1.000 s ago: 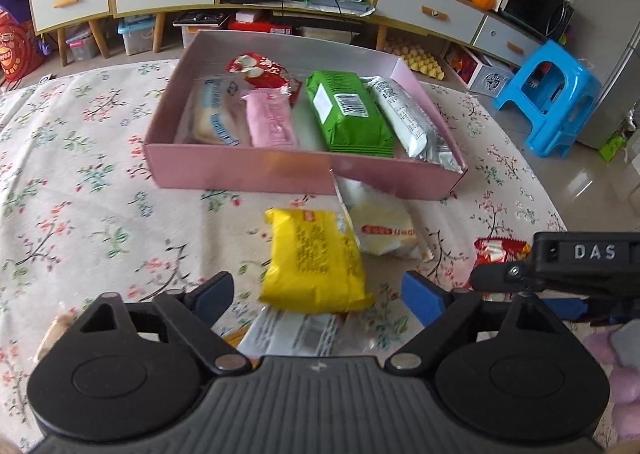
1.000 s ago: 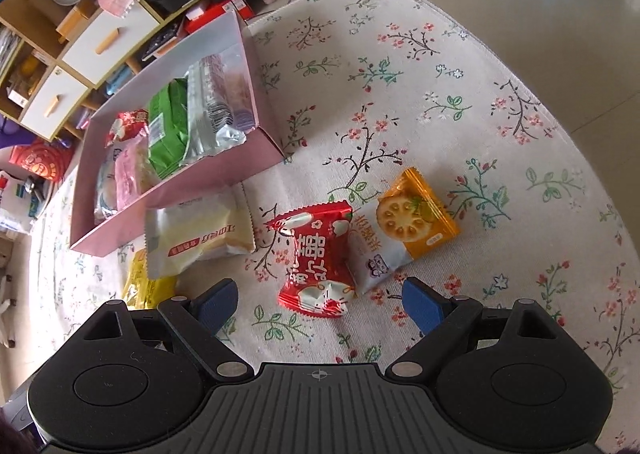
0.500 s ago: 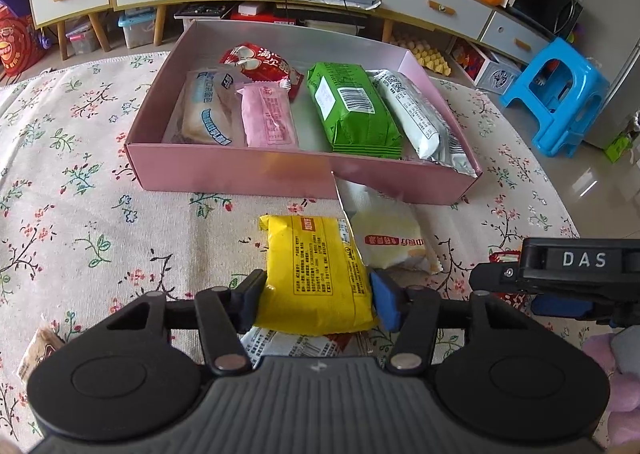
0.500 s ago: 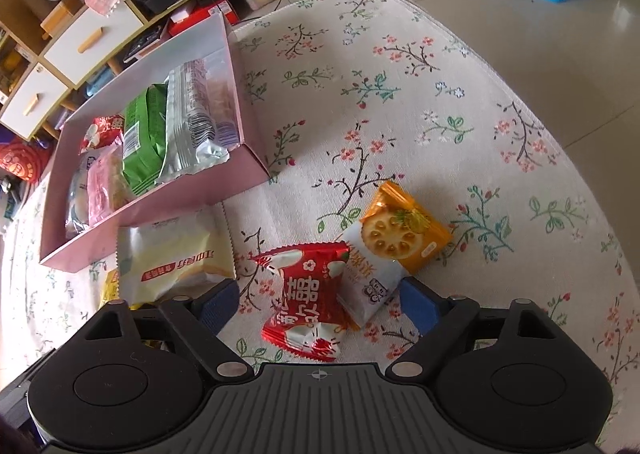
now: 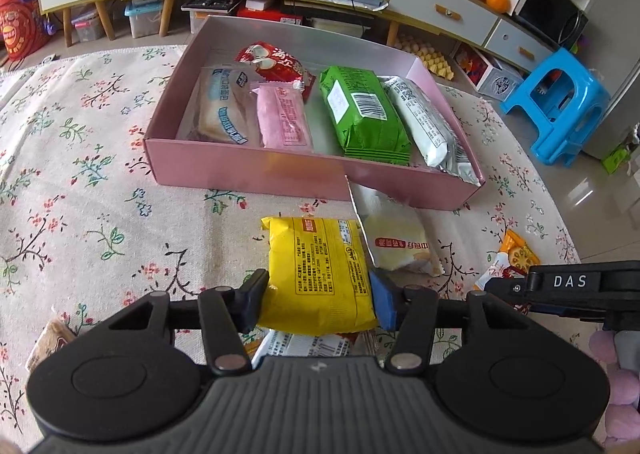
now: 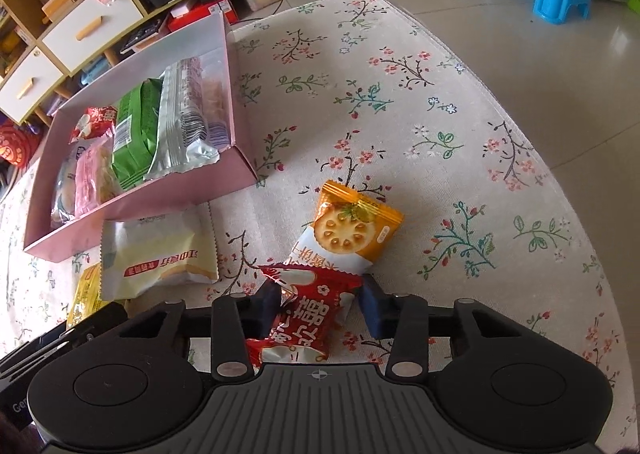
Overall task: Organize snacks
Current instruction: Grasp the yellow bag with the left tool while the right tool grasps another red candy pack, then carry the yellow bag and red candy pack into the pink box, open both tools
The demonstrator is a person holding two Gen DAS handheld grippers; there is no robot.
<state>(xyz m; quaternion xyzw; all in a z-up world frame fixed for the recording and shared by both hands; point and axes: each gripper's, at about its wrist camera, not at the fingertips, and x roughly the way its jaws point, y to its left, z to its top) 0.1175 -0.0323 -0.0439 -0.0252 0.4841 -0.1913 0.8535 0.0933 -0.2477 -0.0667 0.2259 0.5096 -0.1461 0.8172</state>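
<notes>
Our left gripper clamps the yellow pack. Our right gripper has just been closing on the red pack, whose right edge looks barely touched, so we judge it may slip on lifting.

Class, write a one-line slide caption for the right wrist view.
Right gripper closing on a red snack packet, orange cracker packet just beyond, pink box of snacks behind.

Left gripper black, ribbed grey housing, blue pads, silver pivot screws, right gripper alike, white "DAS" lettering
</notes>
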